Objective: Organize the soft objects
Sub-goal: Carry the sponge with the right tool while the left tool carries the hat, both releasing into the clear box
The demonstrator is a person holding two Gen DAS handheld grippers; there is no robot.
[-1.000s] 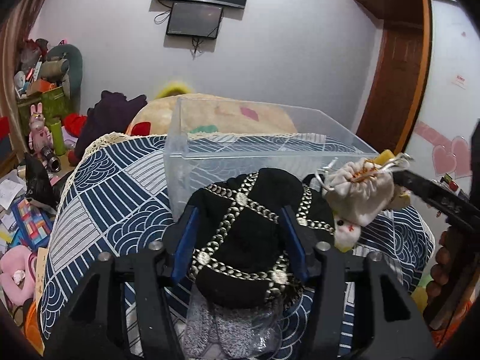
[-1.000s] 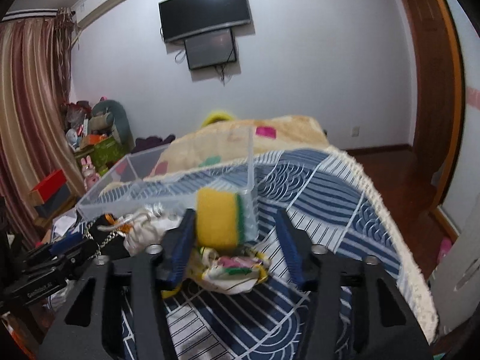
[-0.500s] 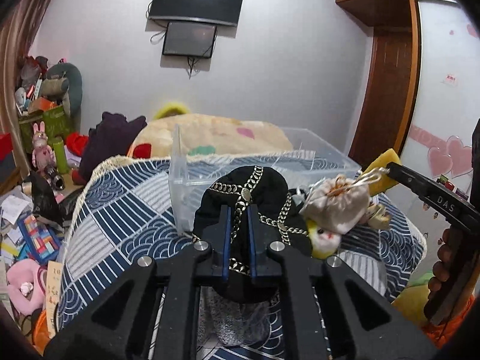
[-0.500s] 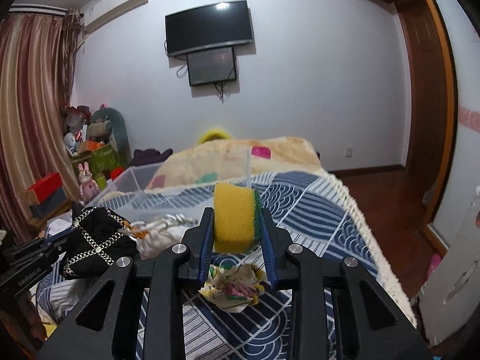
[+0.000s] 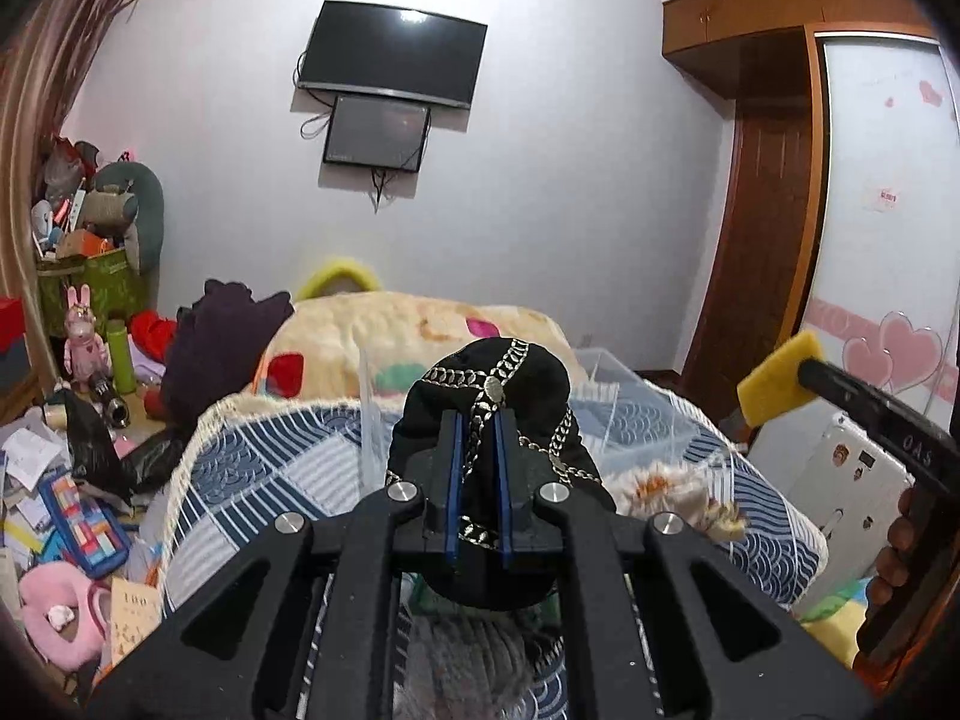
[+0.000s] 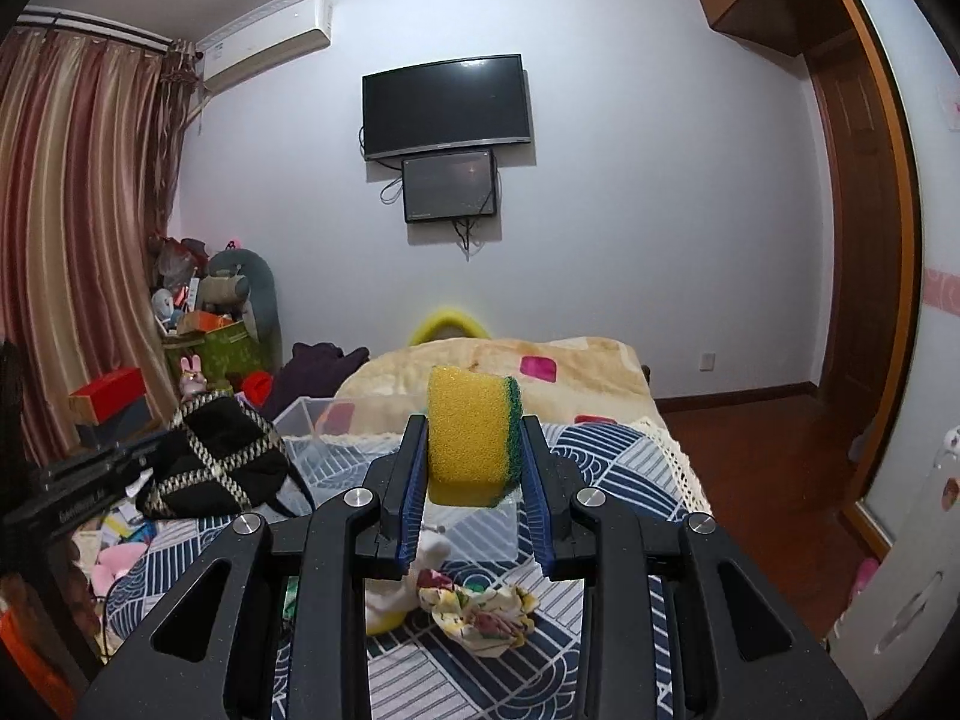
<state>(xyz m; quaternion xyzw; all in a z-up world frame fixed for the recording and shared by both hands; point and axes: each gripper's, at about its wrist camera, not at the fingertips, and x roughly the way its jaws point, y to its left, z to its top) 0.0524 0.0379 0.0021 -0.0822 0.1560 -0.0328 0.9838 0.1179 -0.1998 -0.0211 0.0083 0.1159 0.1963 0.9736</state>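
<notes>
The left gripper [image 5: 478, 483] pinches the black chain-trimmed pouch [image 5: 516, 384] between nearly closed jaws, held up in front of the clear plastic bin [image 5: 624, 414] on the bed. The right gripper [image 6: 474, 480] clamps the yellow-and-green sponge [image 6: 471, 435] above that bin's near edge, over a floral cloth bundle [image 6: 480, 606] on the patterned bedspread [image 6: 606, 468].

Left gripper [image 5: 478, 489]: jaws nearly together, pinching the fabric of a black chain-trimmed pouch [image 5: 489, 396] between the blue pads; pointing slightly below level, pouch lifted clear of the bed

Right gripper [image 6: 473, 501]: jaws part-closed on a yellow sponge with a green scouring side [image 6: 471, 435], pads pressing both faces, sponge upright; pointing slightly below level

Right hand [image 5: 900, 552] visible at the right edge of the left wrist view, fingers wrapped round the gripper handle
</notes>
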